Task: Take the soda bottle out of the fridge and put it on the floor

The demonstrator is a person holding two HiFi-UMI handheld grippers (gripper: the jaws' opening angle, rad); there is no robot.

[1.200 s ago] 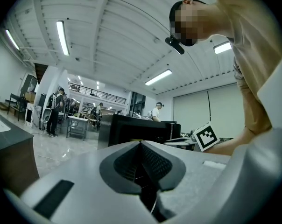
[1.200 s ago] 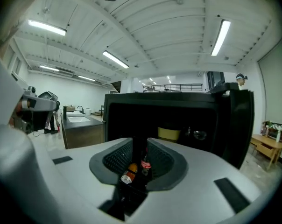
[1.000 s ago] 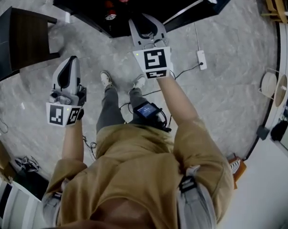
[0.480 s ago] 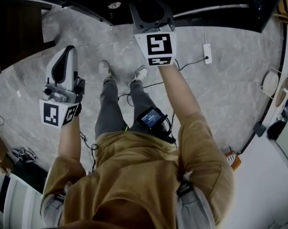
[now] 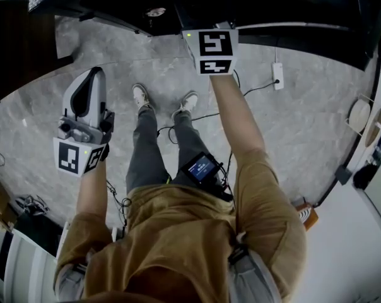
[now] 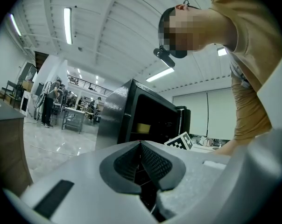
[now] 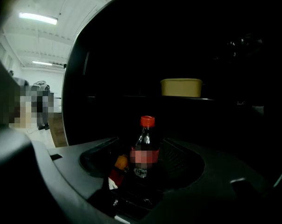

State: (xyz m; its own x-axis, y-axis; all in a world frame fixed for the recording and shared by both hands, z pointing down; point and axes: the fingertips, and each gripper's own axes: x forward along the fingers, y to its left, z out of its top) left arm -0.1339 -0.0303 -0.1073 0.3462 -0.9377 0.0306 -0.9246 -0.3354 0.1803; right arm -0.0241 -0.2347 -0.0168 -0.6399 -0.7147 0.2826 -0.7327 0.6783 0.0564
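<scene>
A dark soda bottle (image 7: pixel 144 146) with a red cap stands upright inside the black fridge (image 5: pixel 266 5). My right gripper (image 7: pixel 143 149) is open around it; its jaws have just been opening, and the bottle stands between the pads without being pressed. In the head view only that gripper's marker cube (image 5: pixel 216 50) shows at the fridge's opening, with the jaws hidden in the dark. My left gripper (image 5: pixel 95 73) hovers over the floor to the left, shut and empty. In its own view the left gripper (image 6: pixel 141 144) faces the fridge (image 6: pixel 145 118).
A yellow tub (image 7: pixel 180 87) sits on a fridge shelf above the bottle. A small orange and red item (image 7: pixel 117 166) lies beside the bottle's base. A dark wooden cabinet (image 5: pixel 20 43) stands at the left, with a power strip (image 5: pixel 277 76) and cable on the grey floor (image 5: pixel 310 118).
My right gripper has gone forward into the fridge, and its jaws have dropped out of sight in the head view. The left gripper has shifted only slightly.
</scene>
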